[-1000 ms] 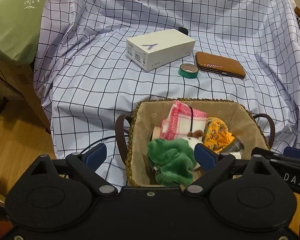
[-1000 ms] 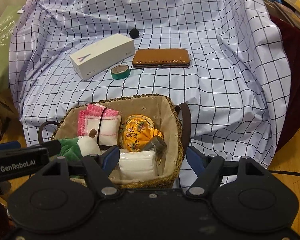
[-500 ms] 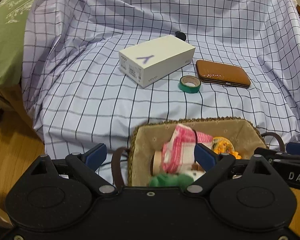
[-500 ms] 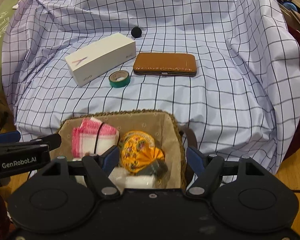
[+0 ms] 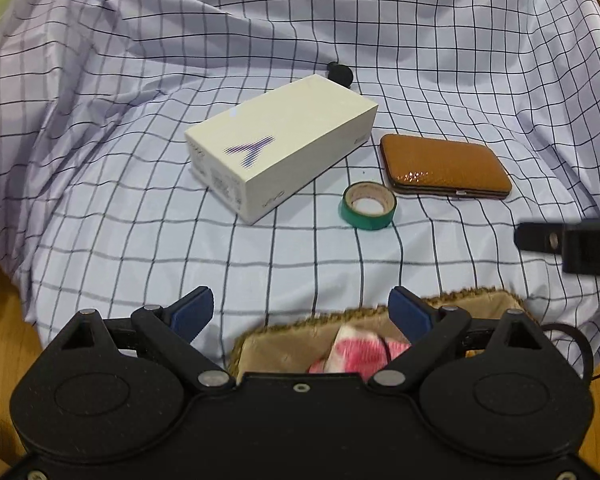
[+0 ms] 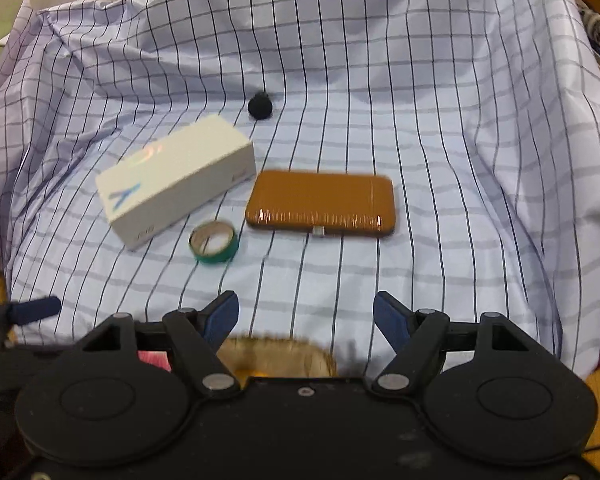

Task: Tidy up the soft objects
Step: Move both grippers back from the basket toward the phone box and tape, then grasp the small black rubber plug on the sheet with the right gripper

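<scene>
The left tool [image 5: 302, 314] stands wide open and holds nothing; its blue pads have only the checked cloth [image 5: 140, 240] and the basket rim between them. The right tool [image 6: 306, 316] is also open and empty, with a narrower gap.

The woven basket [image 5: 460, 300] sits at 6 o'clock in both views, mostly hidden under the tools. Inside it, a pink and white cloth [image 5: 356, 352] is visible at 6 o'clock in the left view; the rest of its contents cannot be seen.

On the checked cloth lies a white box [image 5: 284, 148] near the centre of the left view, with a purple "Y" mark on top and small grey letters that look like "vivo" on its side. The other printing on its end is too small to read. A green tape roll [image 5: 368, 206] lies just beside the box, toward 4 o'clock from it. A brown case [image 5: 444, 166] lies at 3 o'clock from the box, near the tape. A small black round thing [image 5: 340, 73] sits behind the box at 12 o'clock.
</scene>
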### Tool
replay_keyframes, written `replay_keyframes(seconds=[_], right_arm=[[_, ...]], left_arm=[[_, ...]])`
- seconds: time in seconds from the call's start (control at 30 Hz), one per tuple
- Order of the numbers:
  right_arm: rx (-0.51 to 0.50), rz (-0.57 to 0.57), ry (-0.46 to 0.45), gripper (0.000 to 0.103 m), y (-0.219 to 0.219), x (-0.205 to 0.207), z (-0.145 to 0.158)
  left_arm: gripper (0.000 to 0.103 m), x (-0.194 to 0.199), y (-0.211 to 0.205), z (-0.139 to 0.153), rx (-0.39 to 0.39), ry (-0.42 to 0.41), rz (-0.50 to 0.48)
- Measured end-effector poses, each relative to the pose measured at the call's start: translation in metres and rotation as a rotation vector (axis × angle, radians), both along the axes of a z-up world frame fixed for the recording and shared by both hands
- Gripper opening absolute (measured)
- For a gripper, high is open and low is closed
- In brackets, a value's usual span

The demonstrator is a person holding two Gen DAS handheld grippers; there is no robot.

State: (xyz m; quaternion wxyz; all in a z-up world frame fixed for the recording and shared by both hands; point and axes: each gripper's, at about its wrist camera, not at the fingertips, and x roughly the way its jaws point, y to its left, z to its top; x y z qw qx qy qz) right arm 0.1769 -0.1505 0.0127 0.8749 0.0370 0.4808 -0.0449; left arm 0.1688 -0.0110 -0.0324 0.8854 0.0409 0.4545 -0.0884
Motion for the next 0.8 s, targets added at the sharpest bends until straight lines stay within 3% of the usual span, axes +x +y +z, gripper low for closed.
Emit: replay_keyframes(seconds=[0.4,0.8], right_arm=[[-0.039,0.009,-0.080,0.074,-0.013,0.130,0.003],[-0.075,0.001,-0.037,0.074,-0.001,0.272,-0.044]], left_arm=[[0.091,0.038,-0.014,-0.014,-0.017,0.047,-0.059],[0.091,0.062,-0.012,-0.019,-0.055,0.074,-0.079]])
